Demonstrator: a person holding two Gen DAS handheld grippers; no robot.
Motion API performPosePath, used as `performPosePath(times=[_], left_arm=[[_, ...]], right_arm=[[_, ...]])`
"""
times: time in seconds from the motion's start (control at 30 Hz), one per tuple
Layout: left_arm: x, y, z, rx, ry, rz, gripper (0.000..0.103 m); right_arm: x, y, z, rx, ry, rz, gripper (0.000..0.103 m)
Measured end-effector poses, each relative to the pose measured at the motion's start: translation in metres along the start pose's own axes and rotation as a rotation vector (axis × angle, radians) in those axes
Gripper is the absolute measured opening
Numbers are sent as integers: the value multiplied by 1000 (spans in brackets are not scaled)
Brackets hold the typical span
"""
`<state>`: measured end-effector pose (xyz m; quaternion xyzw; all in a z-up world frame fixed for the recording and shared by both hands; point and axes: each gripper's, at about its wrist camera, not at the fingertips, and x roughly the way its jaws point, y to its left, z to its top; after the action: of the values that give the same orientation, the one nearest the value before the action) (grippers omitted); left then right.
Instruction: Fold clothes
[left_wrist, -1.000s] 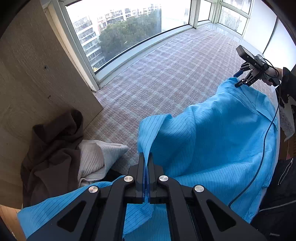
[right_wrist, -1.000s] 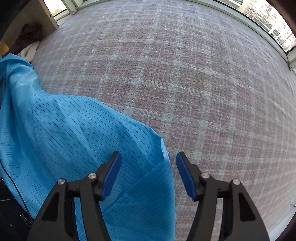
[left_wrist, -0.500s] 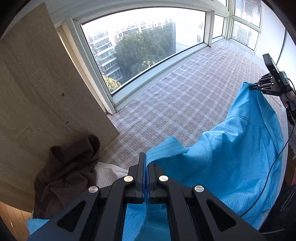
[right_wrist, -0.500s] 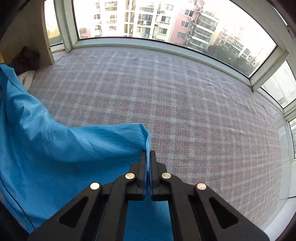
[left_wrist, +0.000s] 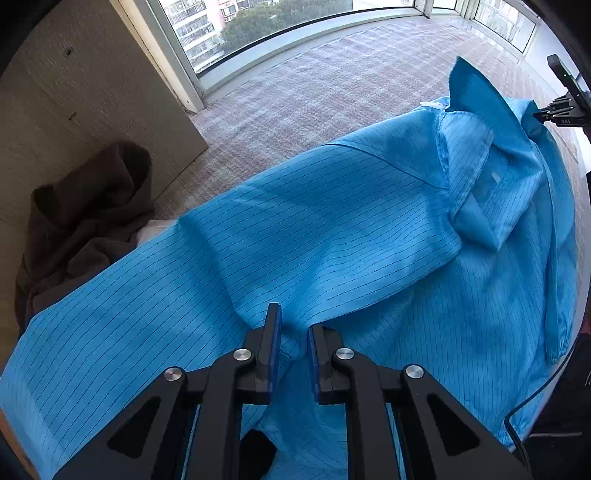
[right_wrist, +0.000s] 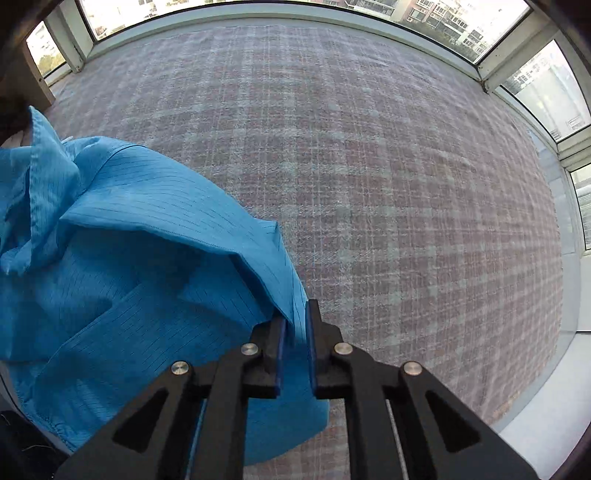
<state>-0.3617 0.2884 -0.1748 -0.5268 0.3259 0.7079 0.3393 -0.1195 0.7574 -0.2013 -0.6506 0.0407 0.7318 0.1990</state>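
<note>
A bright blue pinstriped garment (left_wrist: 332, 229) lies spread over the plaid surface (left_wrist: 332, 85), collar (left_wrist: 476, 206) at the far right. My left gripper (left_wrist: 294, 325) rests low over its near part, jaws a little apart, with cloth lying under and between them but not pinched. In the right wrist view the same garment (right_wrist: 129, 258) is folded over itself at the left. My right gripper (right_wrist: 293, 317) is slightly open, and the cloth's edge runs loosely through the gap. That right gripper (left_wrist: 546, 112) also shows at the left wrist view's far right edge, beside the collar.
A brown garment (left_wrist: 85, 214) and a white one (left_wrist: 151, 230) are heaped at the left against a wooden panel (left_wrist: 92, 92). Windows (left_wrist: 258, 14) ring the far edge of the plaid surface (right_wrist: 369, 166). A black cable (left_wrist: 535, 398) hangs at the right.
Both grippers came down from holding the garment up, and it now lies spread flat. Both pairs of jaws went from tightly shut on the cloth to slightly apart.
</note>
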Motion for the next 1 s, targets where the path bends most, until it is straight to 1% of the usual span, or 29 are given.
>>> performPosePath(times=[0.03,0.07,0.1,0.13,0.17,0.2,0.27,0.33,0.37,0.4,0.47,0.53,0.6,0.67,0.73,0.77,0.83,0.87,0.9,0.93,0.97,1.0], left_arm=[[-2,-2,1,9,-8,6,17],[-5,-4,2,19,-16,13,17],[-7,-6,3,28,-25,19,18],[-10,-8,4,37,-33,26,21],[-13,-12,5,49,-42,32,21],[-18,-19,5,74,-51,29,21],[-27,-41,4,149,-61,-2,24],[-33,-62,1,213,-65,-22,38],[-33,-71,2,232,-68,-34,41],[-32,-77,5,237,-73,-50,40],[-28,-90,11,248,-83,-83,40],[-24,-102,17,259,-93,-115,40],[-19,-115,24,276,-101,-138,40],[-4,-126,29,329,-89,-100,40],[9,-131,26,380,-61,-64,39],[13,-128,22,385,-46,-67,39],[16,-120,12,382,-28,-105,39],[18,-116,7,373,-16,-129,39],[21,-112,4,359,-4,-136,40],[25,-108,2,354,3,-113,41],[29,-105,0,348,10,-90,41],[33,-101,-2,342,17,-66,39]], right_arm=[[3,4,-3,-15,6,-14,10],[-4,9,-7,-39,-12,-37,13],[-10,14,-11,-59,-30,-58,22],[-19,18,-16,-60,-47,-56,28],[-34,24,-24,-63,-65,-47,35],[-54,35,-35,-75,-92,-34,36],[-73,54,-41,-130,-131,23,38],[-60,72,-29,-184,-134,124,46],[-61,82,-26,-190,-130,195,49],[-61,92,-23,-196,-126,259,49],[-59,108,-12,-214,-134,309,49],[-55,123,2,-216,-132,327,49],[-47,140,18,-260,-172,300,49],[-42,161,25,-326,-191,231,49],[-32,175,26,-388,-157,215,49],[-27,175,26,-379,-118,246,49],[-16,165,25,-299,-12,400,49],[-13,159,23,-254,14,460,49],[-10,152,21,-214,19,482,49],[-7,146,19,-188,14,462,49],[-4,143,17,-181,3,408,49],[-2,141,16,-193,-17,326,49]])
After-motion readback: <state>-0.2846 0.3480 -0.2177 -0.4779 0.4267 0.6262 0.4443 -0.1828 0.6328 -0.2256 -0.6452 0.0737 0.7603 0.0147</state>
